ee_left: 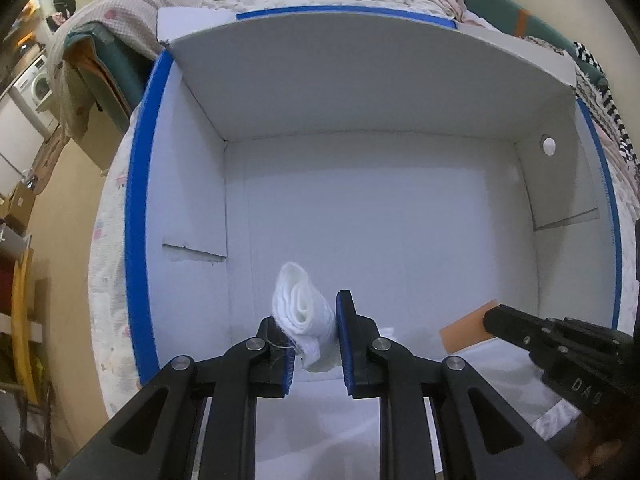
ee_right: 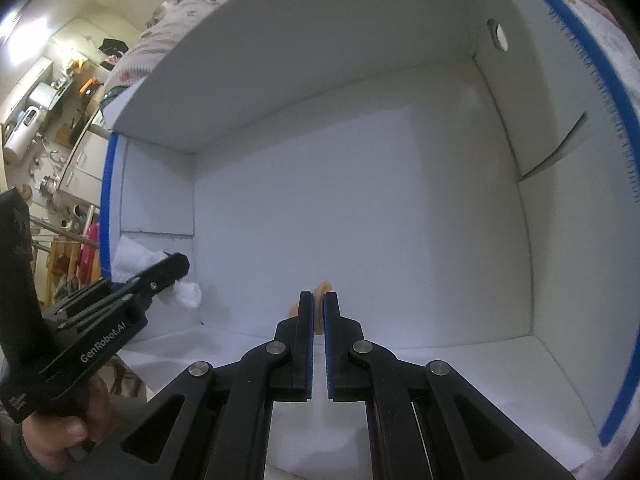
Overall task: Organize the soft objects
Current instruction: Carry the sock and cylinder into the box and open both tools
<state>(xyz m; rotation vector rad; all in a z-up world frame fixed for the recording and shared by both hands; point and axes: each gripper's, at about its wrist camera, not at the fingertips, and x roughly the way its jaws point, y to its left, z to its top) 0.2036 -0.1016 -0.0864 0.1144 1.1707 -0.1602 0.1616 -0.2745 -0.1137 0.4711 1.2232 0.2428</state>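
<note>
Between the blue pads of the left gripper [ee_left: 316, 336], a rolled white cloth [ee_left: 302, 312] is pinched over the near left floor of the white box [ee_left: 380, 216]; fluffy and loosely coiled, it could unroll or snag on release. Beside it, the right gripper [ee_right: 318, 312] is pressed nearly together on a thin, limp orange piece [ee_right: 322, 289], which may slip out.

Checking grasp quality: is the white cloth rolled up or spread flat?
Rolled: the white cloth shows spiral layers at its end, pinched between the left gripper fingers.
</note>
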